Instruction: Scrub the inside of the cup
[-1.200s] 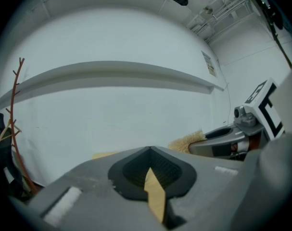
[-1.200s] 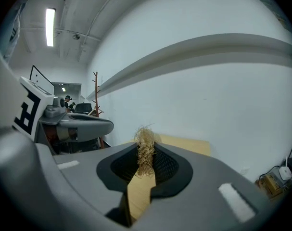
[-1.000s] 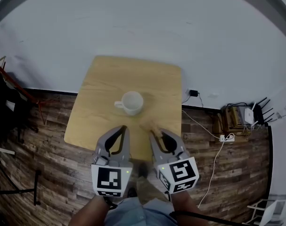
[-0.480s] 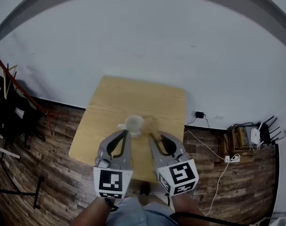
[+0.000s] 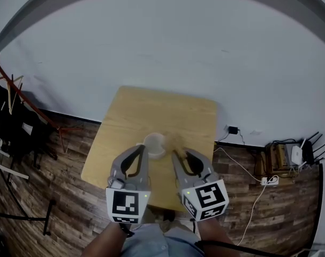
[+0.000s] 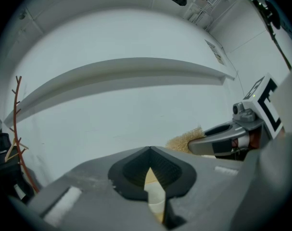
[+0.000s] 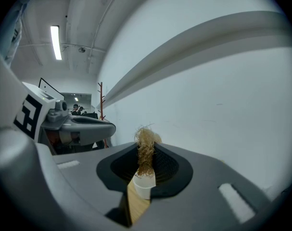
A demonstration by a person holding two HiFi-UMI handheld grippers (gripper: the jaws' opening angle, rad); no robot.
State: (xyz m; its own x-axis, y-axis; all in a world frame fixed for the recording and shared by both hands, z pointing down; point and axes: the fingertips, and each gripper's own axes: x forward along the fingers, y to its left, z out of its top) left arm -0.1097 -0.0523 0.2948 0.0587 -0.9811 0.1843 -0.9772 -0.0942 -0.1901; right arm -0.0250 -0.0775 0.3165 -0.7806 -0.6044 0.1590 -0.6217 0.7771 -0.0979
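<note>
Since a second ago, change: my left hand-held gripper [image 5: 142, 148] and right hand-held gripper [image 5: 176, 154] now reach up to the cup [image 5: 153, 142], which earlier stood well clear beyond their tips; the desk [image 5: 151, 108] also sits smaller in my head view.
Meaning for the task: I judge the approach nearly done; scrubbing is not yet begun, since the brush [image 7: 145, 146] appears to be outside the cup.
Cup: white, upright on the near half of the desk, just past the left hand-held gripper's tip; too blurred for me to tell which way its handle points.
Left hand-held gripper: jaws closed together, nothing between them.
Right hand-held gripper: clamped on the brush, wooden handle and white collar inside the jaws, tan bristles sticking out ahead.
Brush head: just beside the cup's right side in the head view; whether it touches, I cannot tell.
Count, cups: one.
Count, brushes: one.
Count, hand-held grippers: two, side by side, near each other.
Count, desks: one, pale wood, set against a light wall [image 5: 162, 47] on a dark plank floor [image 5: 55, 197].
</note>
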